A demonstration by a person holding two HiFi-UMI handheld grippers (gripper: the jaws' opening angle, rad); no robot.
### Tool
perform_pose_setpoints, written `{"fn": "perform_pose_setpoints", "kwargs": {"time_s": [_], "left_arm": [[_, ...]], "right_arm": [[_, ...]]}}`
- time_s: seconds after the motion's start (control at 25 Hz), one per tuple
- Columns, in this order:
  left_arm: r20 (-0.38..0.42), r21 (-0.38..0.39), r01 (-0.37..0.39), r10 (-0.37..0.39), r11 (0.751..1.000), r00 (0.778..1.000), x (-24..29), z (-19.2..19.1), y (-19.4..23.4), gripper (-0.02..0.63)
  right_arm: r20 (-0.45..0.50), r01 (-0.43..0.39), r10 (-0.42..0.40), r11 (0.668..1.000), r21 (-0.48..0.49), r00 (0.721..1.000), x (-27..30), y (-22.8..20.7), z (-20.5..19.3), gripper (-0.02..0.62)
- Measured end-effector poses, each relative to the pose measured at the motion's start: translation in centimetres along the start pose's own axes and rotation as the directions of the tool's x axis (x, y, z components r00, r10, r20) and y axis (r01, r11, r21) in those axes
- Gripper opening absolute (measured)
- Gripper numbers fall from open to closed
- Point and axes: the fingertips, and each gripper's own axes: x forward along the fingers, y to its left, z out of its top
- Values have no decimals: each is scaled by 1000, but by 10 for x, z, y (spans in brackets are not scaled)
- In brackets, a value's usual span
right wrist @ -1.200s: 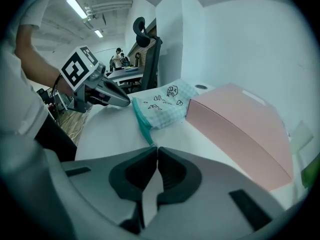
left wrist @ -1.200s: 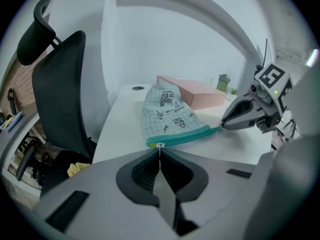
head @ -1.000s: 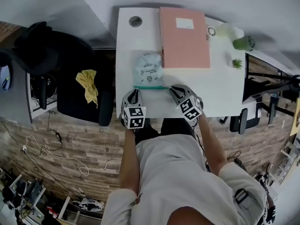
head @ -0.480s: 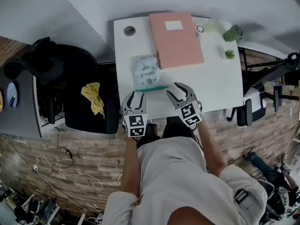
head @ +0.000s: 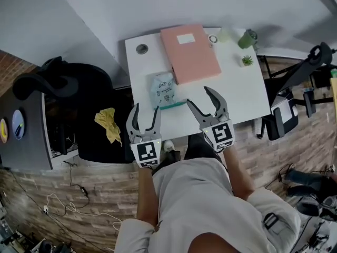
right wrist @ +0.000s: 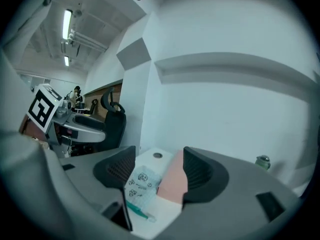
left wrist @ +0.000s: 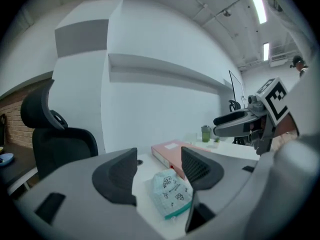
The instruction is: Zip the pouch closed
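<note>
Two grippers are held above the near edge of a white table [head: 239, 91], one in each of the person's hands. The left gripper [head: 147, 113] has its two jaws spread wide; they have just been opening, and nothing is between them. The right gripper [head: 199, 96] is the same: jaws wide apart, just opened, empty. Each gripper carries one cube with black and white square markers.

One pouch [head: 162, 88] lies flat on the table, beyond and between the two grippers and touched by neither. It is pale blue-green with small dark prints, and its teal zipper edge [head: 174, 105] faces the person.

Just beside the pouch, on its far right, lies one large pink binder [head: 189, 54]. Past the binder, near the table's far right corner, stand one green cup [head: 246, 38] and one small potted plant [head: 246, 60].

To the left of the table stands one black office chair [head: 73, 101] with one yellow cloth [head: 108, 124] on it.
</note>
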Motion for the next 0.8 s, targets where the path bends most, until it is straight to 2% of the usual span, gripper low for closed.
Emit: {"fn": "perform_pose_setpoints", "kwargs": {"time_s": [0.12,0.24,0.4,0.6,0.8], "left_arm": [[89,-24,-22,24,999,996,-13,31,6,285],[130,-15,-23,25,1000,991,-21,45,8,290],[156,-4,-13,14,1000,988,-28,54,8,295],[171,52,2,-11,999,985,-34,59,8,302],[188,56,8,-18,998,982,-43,65,9,314]], "right_arm": [[53,52,-51,999,-6,997,-13,0,25,299],[97,66,-64,998,-14,993,-19,6,40,302],[99,84,-81,996,-26,992,-25,9,40,302],[119,116,-112,993,-30,987,-33,9,48,302],[129,140,-134,989,-38,983,-43,13,54,304]]}}
